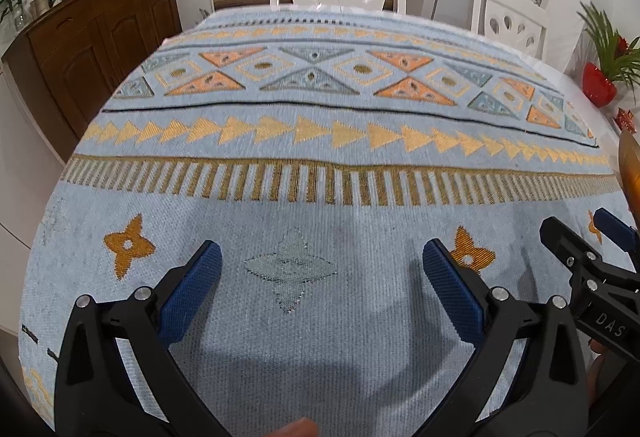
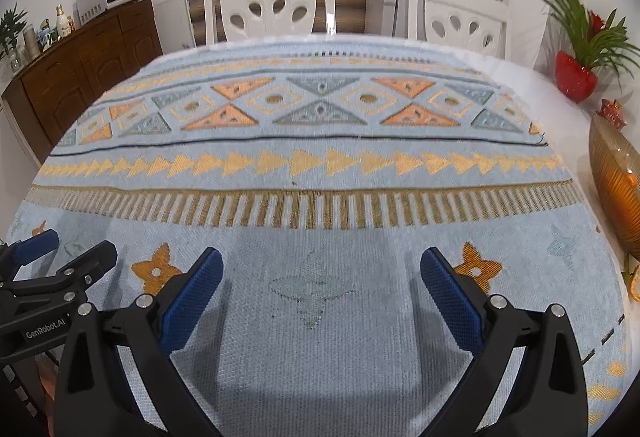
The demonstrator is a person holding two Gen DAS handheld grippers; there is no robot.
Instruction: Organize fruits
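An amber ribbed bowl [image 2: 618, 181] is seen at the right edge of the patterned tablecloth [image 2: 312, 197], with an orange fruit piece [image 2: 635, 283] just beside it, mostly cut off. The fruit is judged light, soft and easily bruised; a gentle hold across its widest part is advised. The left gripper [image 1: 320, 269] and right gripper [image 2: 320, 277] are both spread wide, with nothing held or touched.

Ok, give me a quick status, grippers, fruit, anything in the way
Left gripper open, empty. Right gripper open, empty. Amber bowl far right; orange fruit piece beside it at frame edge. Patterned cloth between is bare.
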